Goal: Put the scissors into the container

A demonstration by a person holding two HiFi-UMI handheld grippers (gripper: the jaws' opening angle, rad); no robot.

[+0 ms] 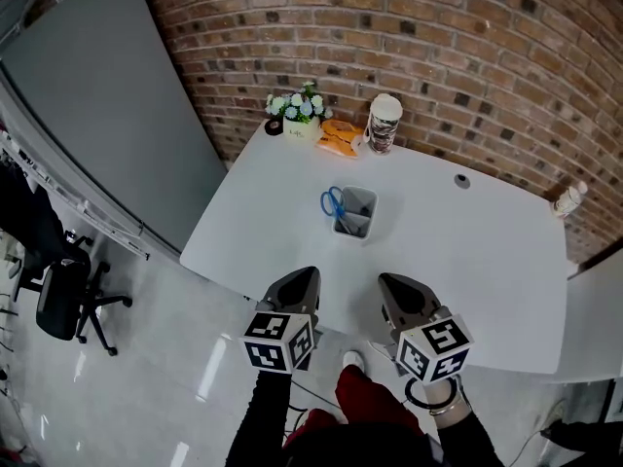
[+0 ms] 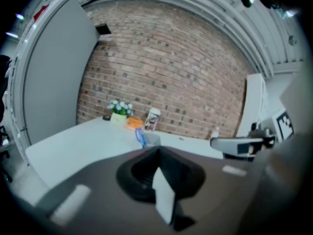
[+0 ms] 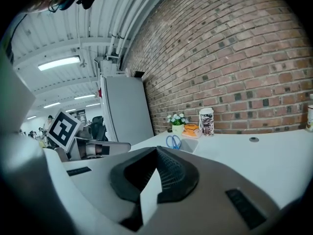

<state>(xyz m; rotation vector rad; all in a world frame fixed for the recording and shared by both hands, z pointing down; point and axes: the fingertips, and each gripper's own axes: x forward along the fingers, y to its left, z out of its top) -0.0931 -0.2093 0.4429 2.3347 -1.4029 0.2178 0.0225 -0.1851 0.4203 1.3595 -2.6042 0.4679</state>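
two closed claws; one scissors in container

A white table with a curved near edge stands against the brick wall. Near its middle sits a square grey container. Along the far edge, by the wall, stand a small pot of white flowers with a dark round object just beside it, an orange packet and a tall patterned cup. A round cable hole lies further right, and a small bottle stands at the far right corner
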